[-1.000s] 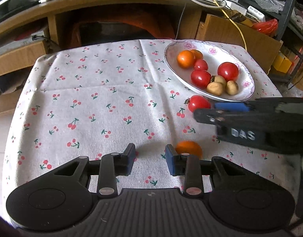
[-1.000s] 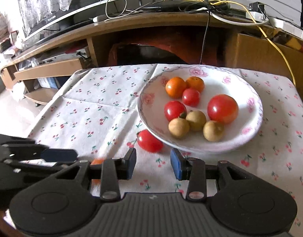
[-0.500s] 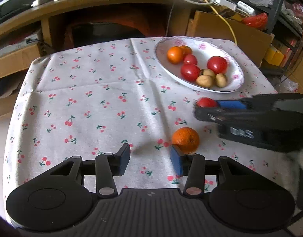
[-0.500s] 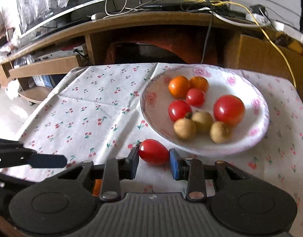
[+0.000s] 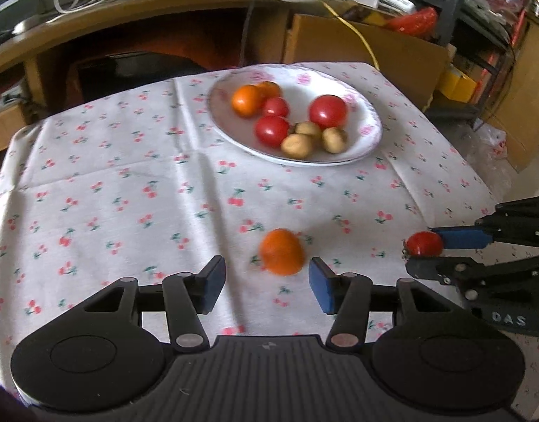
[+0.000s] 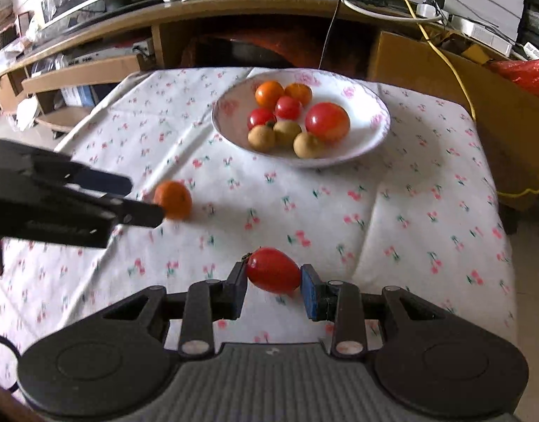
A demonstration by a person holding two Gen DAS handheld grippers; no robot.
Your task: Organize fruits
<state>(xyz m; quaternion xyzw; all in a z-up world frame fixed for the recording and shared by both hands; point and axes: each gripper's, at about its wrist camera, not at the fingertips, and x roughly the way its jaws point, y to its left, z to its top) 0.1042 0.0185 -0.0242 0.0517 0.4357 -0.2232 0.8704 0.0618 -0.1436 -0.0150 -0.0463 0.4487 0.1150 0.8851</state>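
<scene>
A white flowered plate (image 5: pixel 371 133) at the far side of the table holds tomatoes, oranges and small brown fruits. A loose orange (image 5: pixel 281 251) lies on the cherry-print cloth just ahead of my left gripper (image 5: pixel 266 276). It sits between the blue pads, nearer the right one, and neither pad touches it as the jaws are opening. My right gripper (image 6: pixel 273 281) is shut on a red tomato (image 6: pixel 273 270) above the cloth, near the front. In the left wrist view the tomato (image 5: pixel 423 242) shows in the right gripper (image 5: pixel 424 251) at the right edge. The plate (image 6: pixel 382 123) and orange (image 6: pixel 173 199) also show in the right wrist view.
The cloth-covered table (image 5: pixel 129 193) drops off at the right and near edges. Behind it stand a wooden desk (image 6: pixel 234 10) with cables, a cardboard sheet (image 5: pixel 375 49) and a yellow cable (image 6: pixel 459 70). My left gripper (image 6: pixel 143 198) reaches in from the left in the right wrist view.
My right gripper closed on the red tomato beside the plate and drew it back toward the front. My left gripper's jaws widened, and the orange now lies between its tips.
</scene>
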